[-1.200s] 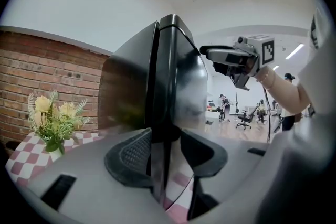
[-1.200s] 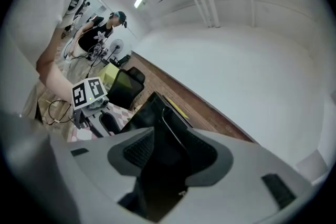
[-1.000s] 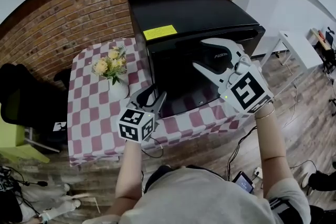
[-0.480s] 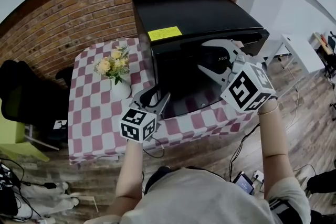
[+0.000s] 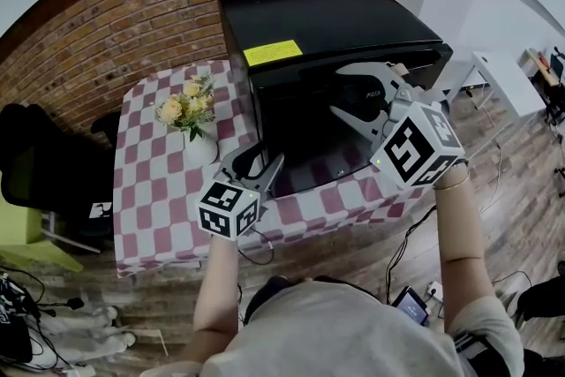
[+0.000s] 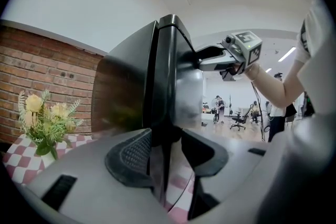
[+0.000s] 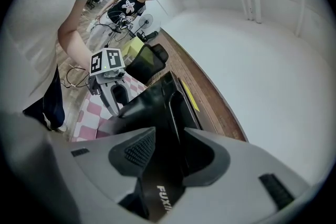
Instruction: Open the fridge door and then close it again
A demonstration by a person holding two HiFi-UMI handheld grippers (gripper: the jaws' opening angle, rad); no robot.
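Two hand-held grippers work at one black fridge (image 5: 327, 22), which stands on a bench (image 5: 146, 190) under a pink-and-white check cloth (image 5: 335, 203), in front of a brick wall (image 5: 115, 22). The fridge door (image 5: 309, 132) faces the person & lies against the cabinet, w/ only a narrow seam showing in both gripper views. A yellow label (image 5: 272, 53) sits on the fridge top near its front left corner.

L hand-held gripper (image 5: 260, 162): low at the door's left edge, just above the cloth. Its jaws are spread, w/ the door's vertical edge between the pads & a gap visible beside one pad.

R hand-held gripper (image 5: 340, 91): high at the door's upper right part, tilted slightly down. Its jaws are spread w/ the door's top edge between them. They have just been closing, but no firm press on the door shows.

A vase of yellow flowers (image 5: 187, 115) stands on the bench left of the fridge, near it but apart.
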